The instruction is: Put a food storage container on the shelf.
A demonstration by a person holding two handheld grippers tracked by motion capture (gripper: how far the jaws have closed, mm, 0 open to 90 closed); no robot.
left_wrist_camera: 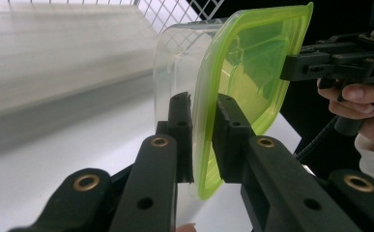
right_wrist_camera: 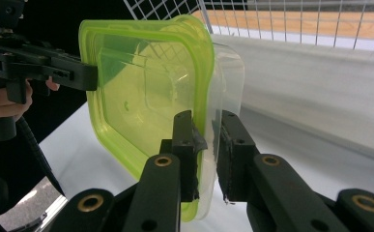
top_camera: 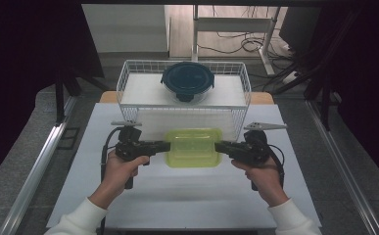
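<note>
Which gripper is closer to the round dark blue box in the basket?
Roughly equal. The left gripper and right gripper clamp opposite ends of the green-lidded container, below the round container.

Grey floor [top_camera: 25, 147] surrounds the white-topped desk [top_camera: 187, 196]; dark curtains [top_camera: 25, 49] flank both sides; cables [top_camera: 246, 44] trail beneath a white frame [top_camera: 233, 24] behind; lighting dim.
</note>
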